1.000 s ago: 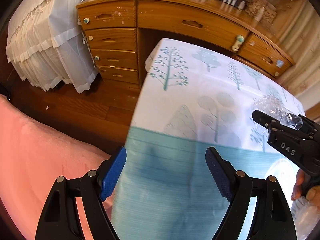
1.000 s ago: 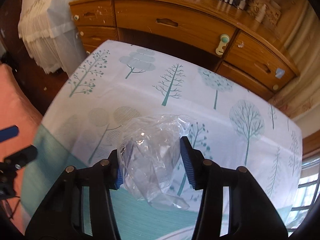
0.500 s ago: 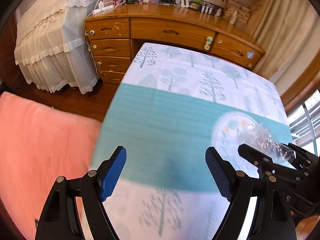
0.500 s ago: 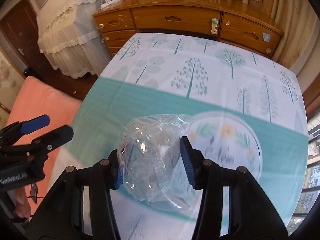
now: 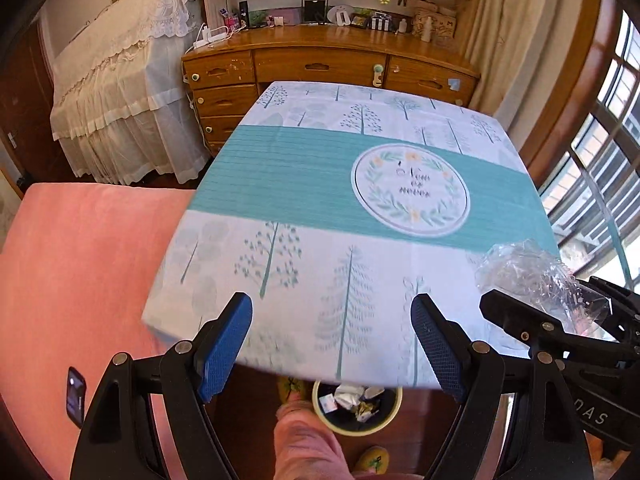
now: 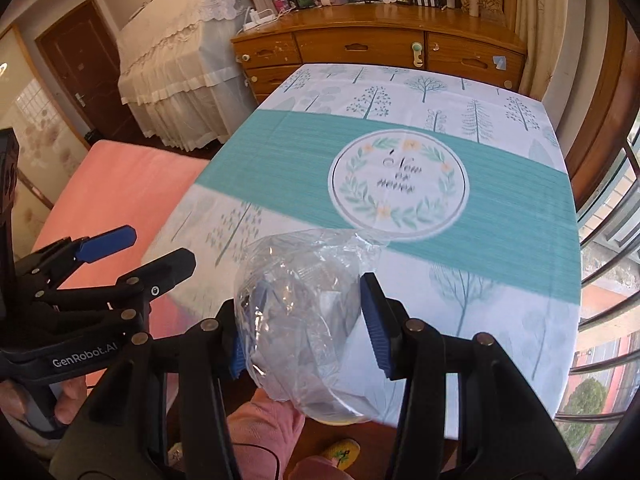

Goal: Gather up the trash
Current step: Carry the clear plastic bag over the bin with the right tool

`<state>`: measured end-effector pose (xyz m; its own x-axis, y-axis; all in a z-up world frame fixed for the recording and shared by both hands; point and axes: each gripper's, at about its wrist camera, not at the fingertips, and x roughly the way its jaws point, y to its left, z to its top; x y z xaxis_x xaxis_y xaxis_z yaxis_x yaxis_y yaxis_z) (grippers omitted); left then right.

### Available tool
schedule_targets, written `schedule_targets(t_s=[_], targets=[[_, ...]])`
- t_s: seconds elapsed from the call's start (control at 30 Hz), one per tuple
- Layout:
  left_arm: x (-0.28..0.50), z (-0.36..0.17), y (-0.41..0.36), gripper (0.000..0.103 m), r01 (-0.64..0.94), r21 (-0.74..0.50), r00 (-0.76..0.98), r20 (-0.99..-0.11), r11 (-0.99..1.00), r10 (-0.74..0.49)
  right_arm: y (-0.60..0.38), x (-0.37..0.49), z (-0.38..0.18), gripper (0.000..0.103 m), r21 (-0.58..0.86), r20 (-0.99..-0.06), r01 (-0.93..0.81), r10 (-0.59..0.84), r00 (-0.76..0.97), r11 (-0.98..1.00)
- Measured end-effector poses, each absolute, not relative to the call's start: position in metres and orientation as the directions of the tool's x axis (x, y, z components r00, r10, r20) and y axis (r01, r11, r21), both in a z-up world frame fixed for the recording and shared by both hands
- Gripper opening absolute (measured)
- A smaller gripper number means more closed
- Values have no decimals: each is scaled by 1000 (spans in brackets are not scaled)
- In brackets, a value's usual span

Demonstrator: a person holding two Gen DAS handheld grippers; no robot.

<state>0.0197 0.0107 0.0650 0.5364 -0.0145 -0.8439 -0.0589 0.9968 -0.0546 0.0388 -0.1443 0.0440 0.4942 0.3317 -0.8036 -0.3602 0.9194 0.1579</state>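
The right gripper (image 6: 304, 316) has its fingers (image 6: 376, 324) closed on a crumpled clear plastic wrapper (image 6: 304, 312), which fills the gap between them and bulges beyond the tips. The wrapper is held above the near edge of the tabletop (image 6: 500, 304), clear of the cloth. The left gripper (image 5: 332, 344) has its fingers (image 5: 224, 344) spread wide with nothing between them, positioned over the near left part of the tabletop edge. In the left wrist view, the wrapper (image 5: 528, 276) appears at the right, just beyond the right gripper's black frame. Below the near tabletop edge, a round bin (image 5: 356, 412) with a pale yellow rim stands on the floor and contains crumpled papers. A pink bed (image 5: 80, 280) lies to the left. A wooden dresser (image 5: 328, 68) stands at the far end.
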Motion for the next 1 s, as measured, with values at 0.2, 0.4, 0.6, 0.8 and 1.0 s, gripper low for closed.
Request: schedule_targets(t_s=[0.2,0.4,0.6,0.8,1.0], targets=[[-39,57,-9,84,-45,-39,509,-861,998,-11,-163,-23,29,45,180,-823,-362,341,453,915],[-54,34,-10,84,-30,-40,450,-893,999,-22,-171,-46,7,45,207,-845,-324,335,416,923],[-50,-24,5,84,-33,-54,348,-937,998,-39,-165,-57,-34,45,177,-867,-264,277,414,948],[-44,-99,25,84,-36,-64,274,-960,997,-52,-141,-65,-104,45,156,-895,-227,235,379,961],[-42,-187,42,84,-39,-55,225,-973,998,-44,-130,-67,-216,45,142,-943,-142,177,282,980]])
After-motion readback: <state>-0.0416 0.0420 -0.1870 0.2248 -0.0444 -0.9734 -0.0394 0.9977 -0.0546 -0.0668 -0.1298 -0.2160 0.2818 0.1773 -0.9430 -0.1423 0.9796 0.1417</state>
